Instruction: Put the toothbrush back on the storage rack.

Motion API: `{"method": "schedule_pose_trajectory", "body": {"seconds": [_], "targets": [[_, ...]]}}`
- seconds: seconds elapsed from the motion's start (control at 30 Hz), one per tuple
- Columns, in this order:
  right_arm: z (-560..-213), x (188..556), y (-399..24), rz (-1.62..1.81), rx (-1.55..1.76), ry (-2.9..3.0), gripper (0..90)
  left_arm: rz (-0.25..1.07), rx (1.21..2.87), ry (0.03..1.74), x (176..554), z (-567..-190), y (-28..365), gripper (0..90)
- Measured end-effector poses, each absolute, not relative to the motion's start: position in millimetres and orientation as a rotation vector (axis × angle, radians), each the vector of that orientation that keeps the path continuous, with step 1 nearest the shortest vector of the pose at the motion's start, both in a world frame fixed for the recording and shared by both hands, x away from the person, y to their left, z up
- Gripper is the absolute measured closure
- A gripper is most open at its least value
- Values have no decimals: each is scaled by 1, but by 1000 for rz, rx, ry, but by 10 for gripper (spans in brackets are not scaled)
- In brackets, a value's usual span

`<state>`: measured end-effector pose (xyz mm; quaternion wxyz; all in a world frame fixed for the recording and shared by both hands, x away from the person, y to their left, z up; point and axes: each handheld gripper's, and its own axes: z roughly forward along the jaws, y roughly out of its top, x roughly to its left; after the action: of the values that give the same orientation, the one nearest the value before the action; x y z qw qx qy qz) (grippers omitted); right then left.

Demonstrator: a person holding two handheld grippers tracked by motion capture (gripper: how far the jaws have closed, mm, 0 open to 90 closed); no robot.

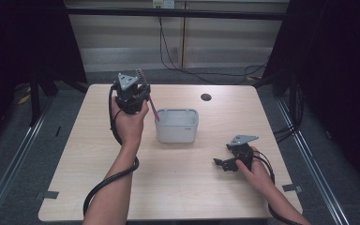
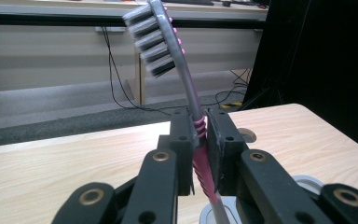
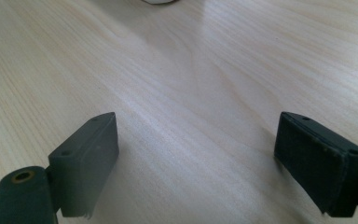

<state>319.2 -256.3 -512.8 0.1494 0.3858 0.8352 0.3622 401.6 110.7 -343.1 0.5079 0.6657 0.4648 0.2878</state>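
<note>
L gripper (image 1: 138, 91) up over table's (image 1: 98, 187) far-left part, held by L hand (image 1: 130, 123). Jaws clamped on pink toothbrush (image 1: 153, 108), gripping ribbed pink part of handle; brush tilted, bristle end up and away, lower end slanting down toward the white container (image 1: 176, 125) just to its right. High view: brush is a thin pink line, head hard to make out against grey plate; can't tell if lower tip is inside container or just at its rim. L gripper view gives what high view can't: grey/dark bristle tufts (image 2: 150, 41), grey neck, pads (image 2: 182, 140) tight both sides of handle; handle bottom cut off at frame edge, container rim only a sliver.

R gripper (image 1: 226, 163) low at table's near-right, in R hand (image 1: 255, 171), well apart from container. Released: jaws spread wide, bare wood between them in R gripper view; jaw bases cut off by frame. High view too small to judge gap.
</note>
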Motion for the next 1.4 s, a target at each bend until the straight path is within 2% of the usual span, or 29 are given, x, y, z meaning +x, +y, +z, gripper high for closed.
{"method": "schedule_pose_trajectory", "body": {"seconds": [1.4], "targets": [[-513, 319, -256, 1041, 1102, 2403, 133, 689, 1611, 1140, 400, -372, 100, 811]]}}
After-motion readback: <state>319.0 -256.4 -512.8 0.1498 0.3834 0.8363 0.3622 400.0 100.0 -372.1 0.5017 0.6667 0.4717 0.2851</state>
